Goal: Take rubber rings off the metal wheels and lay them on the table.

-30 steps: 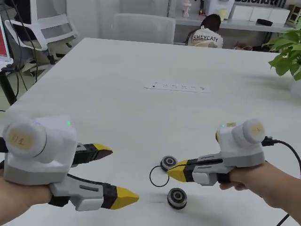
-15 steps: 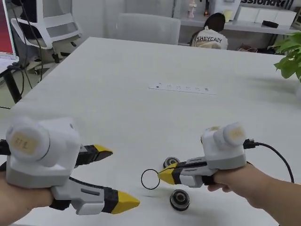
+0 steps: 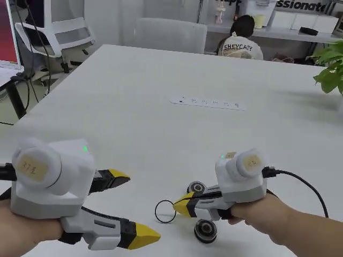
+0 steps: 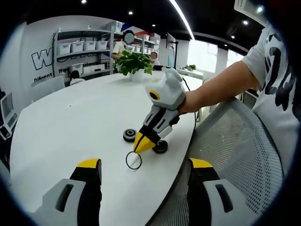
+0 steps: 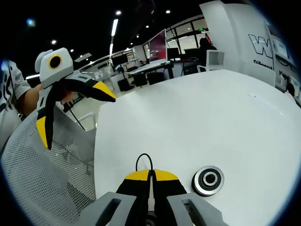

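Observation:
My right gripper [image 3: 178, 206] is shut on a thin black rubber ring [image 3: 165, 211], which sticks out left of its yellow tips, low over the white table [image 3: 161, 123]. Two metal wheels lie by that gripper, one just behind it [image 3: 196, 188] and one nearer me [image 3: 206, 230]. The right gripper view has the jaws [image 5: 150, 174] closed on the ring [image 5: 143, 161] and one wheel [image 5: 208, 180] to the right. My left gripper [image 3: 140, 205] stands open and holds nothing, left of the ring. In the left gripper view the ring [image 4: 133, 161] hangs from the right gripper [image 4: 140, 148].
A white power strip [image 3: 209, 103] lies mid-table. A green plant [image 3: 329, 69] stands at the right edge, and a cable [image 3: 300, 182] trails from the right gripper. A chair [image 3: 171, 33] and a seated person [image 3: 239, 43] are beyond the far edge.
The right gripper has carried the ring leftward, away from the two wheels. The wheels have stayed put. The left gripper is still open.

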The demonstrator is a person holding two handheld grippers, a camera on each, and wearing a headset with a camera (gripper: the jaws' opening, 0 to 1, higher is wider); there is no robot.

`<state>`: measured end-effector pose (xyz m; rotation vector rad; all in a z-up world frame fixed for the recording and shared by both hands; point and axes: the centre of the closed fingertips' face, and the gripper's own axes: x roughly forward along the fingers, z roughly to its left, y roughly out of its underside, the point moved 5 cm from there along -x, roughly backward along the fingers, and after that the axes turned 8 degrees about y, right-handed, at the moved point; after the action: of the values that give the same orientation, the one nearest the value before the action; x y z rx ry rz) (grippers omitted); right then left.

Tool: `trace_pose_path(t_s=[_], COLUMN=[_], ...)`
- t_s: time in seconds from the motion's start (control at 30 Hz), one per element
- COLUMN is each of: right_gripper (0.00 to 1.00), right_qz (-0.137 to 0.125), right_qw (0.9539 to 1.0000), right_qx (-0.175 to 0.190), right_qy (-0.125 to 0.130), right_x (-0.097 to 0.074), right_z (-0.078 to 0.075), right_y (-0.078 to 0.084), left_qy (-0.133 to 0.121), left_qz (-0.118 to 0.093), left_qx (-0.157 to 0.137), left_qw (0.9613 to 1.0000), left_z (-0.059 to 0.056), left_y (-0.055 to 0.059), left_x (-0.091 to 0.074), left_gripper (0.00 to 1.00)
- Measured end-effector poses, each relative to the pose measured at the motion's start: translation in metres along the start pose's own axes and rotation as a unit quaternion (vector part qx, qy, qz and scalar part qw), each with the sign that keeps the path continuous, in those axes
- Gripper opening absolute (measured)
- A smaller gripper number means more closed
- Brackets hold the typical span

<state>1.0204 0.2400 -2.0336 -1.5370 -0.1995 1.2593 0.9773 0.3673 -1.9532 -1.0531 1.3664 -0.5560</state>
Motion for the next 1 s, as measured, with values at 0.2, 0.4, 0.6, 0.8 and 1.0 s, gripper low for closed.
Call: trace_pose_path(t_s=[0.2, 0.4, 0.6, 0.8, 1.0], right_gripper=[0.03, 0.1, 0.14, 0.17, 0.18], right_qz=[0.006, 0.002, -0.004, -0.02, -0.039], right_qw=[0.9999, 0.9999, 0.9999, 0.9997, 0.9992], right_qx=[-0.014, -0.016, -0.014, -0.011, -0.004], right_qy=[0.004, 0.004, -0.002, -0.007, -0.009], right_x=[0.0, -0.002, -0.008, -0.019, -0.033], right_z=[-0.001, 0.0, -0.001, -0.002, -0.006], right_y=[0.001, 0.001, 0.0, -0.005, -0.01], left_qy=[0.002, 0.001, 0.004, 0.008, 0.016], left_qz=[0.003, 0.004, 0.007, 0.011, 0.02], left_qx=[0.0, -0.001, 0.0, 0.001, 0.005], left_qw=[1.0, 1.0, 1.0, 0.9999, 0.9997], left_z=[-0.001, -0.001, -0.001, -0.002, -0.004], left_y=[0.001, 0.001, 0.002, 0.002, 0.003], left_x=[0.001, 0.001, 0.002, 0.004, 0.006], left_gripper=[0.72, 0.72, 0.72, 0.71, 0.71])
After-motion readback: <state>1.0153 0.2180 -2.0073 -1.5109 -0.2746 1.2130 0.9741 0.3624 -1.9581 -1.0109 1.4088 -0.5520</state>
